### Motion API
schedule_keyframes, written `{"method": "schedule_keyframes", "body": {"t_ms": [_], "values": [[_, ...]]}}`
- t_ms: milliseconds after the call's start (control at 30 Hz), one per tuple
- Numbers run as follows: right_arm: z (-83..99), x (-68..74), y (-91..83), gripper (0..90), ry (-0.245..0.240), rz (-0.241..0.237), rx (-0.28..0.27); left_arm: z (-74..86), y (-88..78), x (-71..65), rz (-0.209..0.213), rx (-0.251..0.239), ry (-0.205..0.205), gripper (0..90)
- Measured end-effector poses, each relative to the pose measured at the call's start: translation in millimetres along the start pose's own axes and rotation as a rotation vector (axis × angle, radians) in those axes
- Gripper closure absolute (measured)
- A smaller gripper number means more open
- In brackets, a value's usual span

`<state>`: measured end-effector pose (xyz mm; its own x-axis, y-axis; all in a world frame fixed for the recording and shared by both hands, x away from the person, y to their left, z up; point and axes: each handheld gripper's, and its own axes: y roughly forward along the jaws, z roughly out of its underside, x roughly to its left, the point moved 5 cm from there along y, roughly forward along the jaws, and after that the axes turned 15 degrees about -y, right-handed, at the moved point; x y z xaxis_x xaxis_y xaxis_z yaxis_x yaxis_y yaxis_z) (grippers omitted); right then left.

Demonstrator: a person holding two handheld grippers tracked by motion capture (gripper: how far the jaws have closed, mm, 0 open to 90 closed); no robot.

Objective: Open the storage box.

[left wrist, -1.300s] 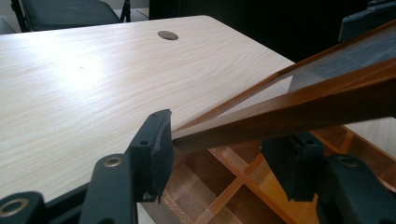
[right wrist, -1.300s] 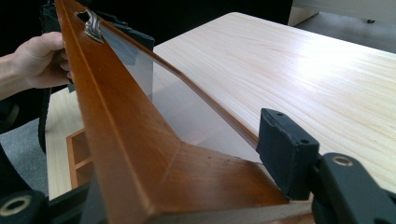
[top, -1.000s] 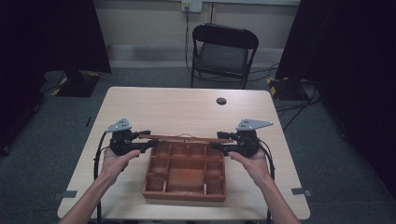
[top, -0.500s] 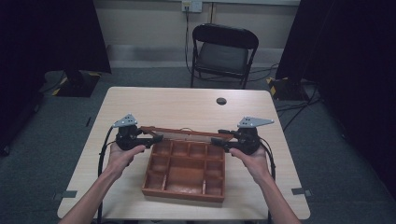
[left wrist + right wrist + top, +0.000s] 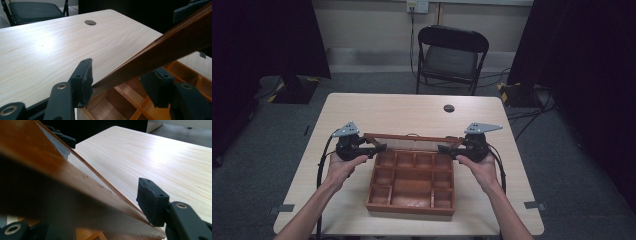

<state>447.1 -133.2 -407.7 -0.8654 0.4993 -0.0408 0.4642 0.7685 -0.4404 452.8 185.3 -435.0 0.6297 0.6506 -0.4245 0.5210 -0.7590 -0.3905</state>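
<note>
A brown wooden box [image 5: 412, 185] with compartments sits at lower centre, its hinged lid [image 5: 412, 138] raised along the far edge. The left gripper [image 5: 379, 148] is spread wide around the lid's left end; the right gripper [image 5: 444, 149] likewise straddles its right end.

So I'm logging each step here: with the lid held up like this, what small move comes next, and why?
Probably tip the lid further back: it stands raised over the box, each hand-held gripper, left and right, holding one end.
</note>
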Motion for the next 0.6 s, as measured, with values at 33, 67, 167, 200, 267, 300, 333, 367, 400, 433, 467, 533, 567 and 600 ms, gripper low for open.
{"method": "schedule_keyframes", "body": {"t_ms": [33,67,167,200,267,300,333,367,400,433,467,533,567,600], "values": [[-0.2,-0.4,0.4,46.1,-0.001,0.001,0.002,-0.1,-0.4,0.1,0.006,0.001,0.001,44.5],[-0.1,-0.8,0.6,46.0,-0.003,0.0,0.001,-0.2,-0.7,0.2,0.009,0.001,0.002,44.8],[0.3,-2.1,0.9,45.4,0.001,-0.003,-0.004,-0.4,-1.7,1.0,0.02,0.004,0.005,45.6],[0.5,-2.6,1.0,45.3,0.001,-0.002,-0.006,-0.8,-0.9,1.0,0.027,-0.002,-0.002,45.8],[0.3,-3.6,1.3,44.9,0.003,0.002,-0.01,-2.0,-0.8,2.8,0.038,-0.002,-0.019,46.1],[0.3,-3.6,1.3,44.9,0.003,0.002,-0.01,-2.0,-0.8,2.8,0.038,-0.002,-0.019,45.9],[0.2,-5.0,1.7,44.0,0.012,0.013,-0.018,-3.9,-0.2,4.5,0.041,0.005,-0.014,45.9],[0.2,-5.6,1.8,44.1,0.013,0.013,-0.021,-4.8,0.1,4.7,0.038,0.006,-0.006,45.7],[0.3,-6.0,1.7,44.2,0.013,0.013,-0.022,-6.0,1.3,4.8,0.02,0.007,0.001,44.0],[0.3,-6.6,1.5,44.7,0.016,0.015,-0.024,-6.8,2.6,4.7,0.017,0.008,0.005,42.1],[0.5,-7.4,1.2,44.9,0.019,0.017,-0.025,-7.4,3.7,4.6,0.017,0.011,0.004,42.5],[1.3,-9.3,0.6,45.3,0.027,0.022,-0.028,-7.8,6.7,4.3,0.017,0.012,0.003,42.8],[1.3,-9.3,0.6,45.3,0.027,0.022,-0.028,-7.8,6.7,4.3,0.017,0.012,0.003,43.0],[2.3,-10.9,0.2,45.8,0.031,0.026,-0.029,-7.6,9.7,3.7,0.024,0.013,0.004,43.7]]}}
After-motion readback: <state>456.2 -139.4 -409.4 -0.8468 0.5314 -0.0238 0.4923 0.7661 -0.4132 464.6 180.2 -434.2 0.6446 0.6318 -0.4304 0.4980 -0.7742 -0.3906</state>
